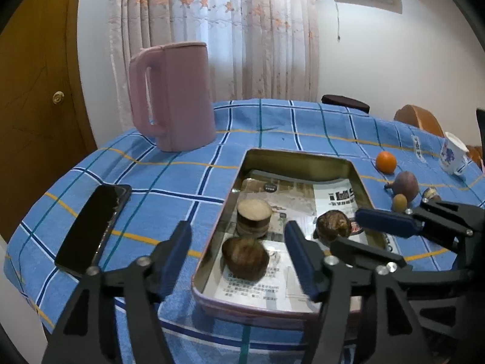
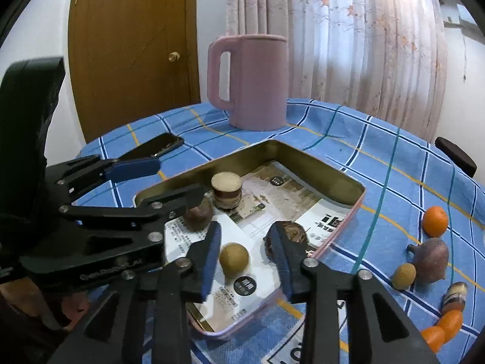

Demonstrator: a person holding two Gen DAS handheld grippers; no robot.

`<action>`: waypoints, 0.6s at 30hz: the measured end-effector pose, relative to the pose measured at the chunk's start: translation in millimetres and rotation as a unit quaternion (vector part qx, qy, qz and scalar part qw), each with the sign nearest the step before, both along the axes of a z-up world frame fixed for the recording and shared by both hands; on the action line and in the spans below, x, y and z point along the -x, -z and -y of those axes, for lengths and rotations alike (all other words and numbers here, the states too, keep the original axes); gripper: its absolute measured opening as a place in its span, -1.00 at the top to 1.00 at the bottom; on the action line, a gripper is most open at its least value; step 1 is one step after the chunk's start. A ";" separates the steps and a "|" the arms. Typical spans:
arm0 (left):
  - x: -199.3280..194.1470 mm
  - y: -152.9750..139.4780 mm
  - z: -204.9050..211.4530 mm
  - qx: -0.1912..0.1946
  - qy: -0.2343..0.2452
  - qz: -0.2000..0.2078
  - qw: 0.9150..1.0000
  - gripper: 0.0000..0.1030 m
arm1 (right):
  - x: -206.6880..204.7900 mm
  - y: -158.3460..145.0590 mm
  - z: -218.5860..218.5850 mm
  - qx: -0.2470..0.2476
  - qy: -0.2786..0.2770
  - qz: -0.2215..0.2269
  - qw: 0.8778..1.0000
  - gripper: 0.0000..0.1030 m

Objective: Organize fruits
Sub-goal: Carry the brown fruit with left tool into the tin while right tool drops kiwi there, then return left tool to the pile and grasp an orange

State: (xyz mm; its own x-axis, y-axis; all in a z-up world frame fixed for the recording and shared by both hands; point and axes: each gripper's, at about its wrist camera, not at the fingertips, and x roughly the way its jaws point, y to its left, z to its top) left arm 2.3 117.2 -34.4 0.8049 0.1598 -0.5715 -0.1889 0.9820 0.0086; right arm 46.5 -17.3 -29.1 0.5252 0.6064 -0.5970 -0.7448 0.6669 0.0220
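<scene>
A shallow metal tin [image 1: 360, 182] [image 2: 357, 209] lined with printed paper sits on the blue checked tablecloth. It holds a cut cylindrical piece [image 1: 254, 217] [image 2: 226, 189], a round brown fruit [image 1: 245, 257] [image 2: 198, 214], a dark wrinkled fruit [image 1: 333, 223] [image 2: 292, 232] and a small tan fruit [image 2: 234, 259]. My left gripper [image 1: 236, 261] is open above the brown fruit, apart from it. My right gripper [image 2: 246, 261] is open with the tan fruit lying free between its fingers. The right gripper also shows in the left wrist view [image 1: 348, 227].
On the cloth right of the tin lie an orange [image 1: 386, 161] [image 2: 435, 219], a purple fruit [image 1: 406, 185] [image 2: 432, 257], a small tan fruit [image 1: 399, 202] [image 2: 403, 276], a brown piece [image 2: 454, 297] and orange segments [image 2: 442, 330]. A pink jug [image 1: 174, 94], a phone [image 1: 94, 230] and a mug [image 1: 453, 154] stand around.
</scene>
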 end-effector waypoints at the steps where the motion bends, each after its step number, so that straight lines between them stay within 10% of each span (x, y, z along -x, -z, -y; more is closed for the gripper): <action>1: 2.2 -3.3 0.0 0.002 -0.002 0.006 1.000 -0.45 | 0.2 -1.5 2.4 -0.002 0.003 0.003 1.000 0.12; 5: 9.0 -16.4 10.0 0.003 0.002 0.035 0.999 -0.75 | 4.7 -14.8 26.9 -0.015 0.024 0.019 0.999 0.12; 18: -16.2 -22.4 121.7 0.009 0.140 0.024 0.990 -0.84 | -10.0 -25.5 182.3 -0.035 0.235 0.024 0.971 -0.09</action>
